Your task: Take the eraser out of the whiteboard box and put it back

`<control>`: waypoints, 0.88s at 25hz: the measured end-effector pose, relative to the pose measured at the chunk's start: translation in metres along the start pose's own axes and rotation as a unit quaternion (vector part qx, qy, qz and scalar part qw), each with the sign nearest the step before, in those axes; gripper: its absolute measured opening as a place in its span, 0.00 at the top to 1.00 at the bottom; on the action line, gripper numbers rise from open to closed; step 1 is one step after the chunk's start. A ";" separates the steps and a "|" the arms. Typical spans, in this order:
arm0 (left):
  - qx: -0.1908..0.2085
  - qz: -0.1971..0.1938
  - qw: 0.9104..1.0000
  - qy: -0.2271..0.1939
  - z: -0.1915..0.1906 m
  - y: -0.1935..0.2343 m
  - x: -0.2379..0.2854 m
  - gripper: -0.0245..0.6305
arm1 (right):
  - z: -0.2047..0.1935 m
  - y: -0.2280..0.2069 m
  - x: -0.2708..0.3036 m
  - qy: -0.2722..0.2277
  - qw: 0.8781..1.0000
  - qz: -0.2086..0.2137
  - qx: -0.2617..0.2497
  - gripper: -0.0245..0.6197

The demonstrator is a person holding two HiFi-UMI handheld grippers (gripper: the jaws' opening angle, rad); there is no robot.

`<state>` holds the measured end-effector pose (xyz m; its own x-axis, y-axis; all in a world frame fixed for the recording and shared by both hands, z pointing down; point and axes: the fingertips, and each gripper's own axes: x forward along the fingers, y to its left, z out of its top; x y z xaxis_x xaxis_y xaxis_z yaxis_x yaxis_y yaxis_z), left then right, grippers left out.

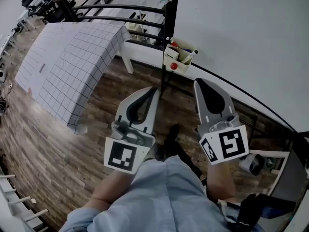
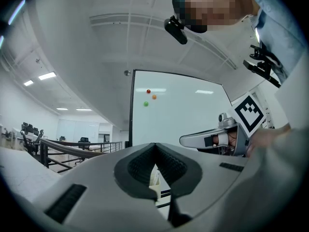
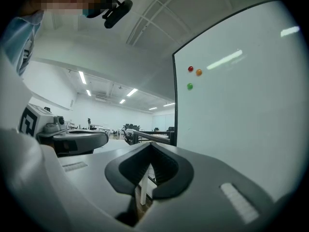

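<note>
A white whiteboard box [image 1: 178, 56] hangs at the lower corner of the whiteboard [image 1: 251, 37], with marker ends sticking out and a red round piece [image 1: 174, 66] just below it. I cannot pick out the eraser. My left gripper [image 1: 155, 89] and right gripper [image 1: 197, 81] are held side by side over the floor, short of the box, both shut and empty. In the left gripper view the closed jaws [image 2: 154, 145] point at the whiteboard [image 2: 178, 120], and a bit of the box [image 2: 154, 180] shows through them. The right gripper [image 3: 151, 144] points along the board [image 3: 241, 110].
A table under a grid-patterned cloth [image 1: 72, 57] stands to the left, with a white leg [image 1: 128, 62] near the box. A dark railing [image 1: 120, 4] runs behind it. The board's black post [image 1: 167, 79] drops to the wooden floor [image 1: 48, 144]. Red, orange and green magnets [image 2: 148, 97] sit on the board.
</note>
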<state>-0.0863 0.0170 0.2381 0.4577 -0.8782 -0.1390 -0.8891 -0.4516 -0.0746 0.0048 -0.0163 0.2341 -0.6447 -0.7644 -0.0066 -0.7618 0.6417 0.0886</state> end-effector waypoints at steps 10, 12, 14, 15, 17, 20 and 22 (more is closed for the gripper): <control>0.021 0.016 0.999 0.020 -0.020 0.040 0.082 0.96 | -0.032 -0.051 0.068 0.015 0.999 0.029 0.020 0.96; 0.023 0.019 0.999 0.026 -0.025 0.047 0.100 0.96 | -0.039 -0.061 0.084 0.018 0.999 0.040 0.024 0.96; 0.025 0.025 0.999 0.030 -0.027 0.052 0.117 0.96 | -0.043 -0.070 0.097 0.020 0.998 0.050 0.029 0.96; 0.026 0.029 0.999 0.031 -0.027 0.055 0.123 0.96 | -0.044 -0.072 0.102 0.022 0.998 0.057 0.030 0.96; 0.030 0.034 0.998 0.033 -0.027 0.057 0.133 0.96 | -0.048 -0.075 0.111 0.025 0.997 0.070 0.033 0.96; 0.031 0.040 0.998 0.036 -0.029 0.062 0.145 0.96 | -0.051 -0.077 0.122 0.029 0.995 0.087 0.034 0.95; 0.031 0.045 0.998 0.038 -0.030 0.067 0.151 0.96 | -0.054 -0.077 0.128 0.035 0.994 0.098 0.034 0.95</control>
<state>-0.0768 -0.1506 0.2414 0.3727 -0.9250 -0.0737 -0.9235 -0.3619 -0.1274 -0.0155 -0.1672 0.2798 -0.7775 -0.6246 0.0731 -0.6254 0.7802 0.0140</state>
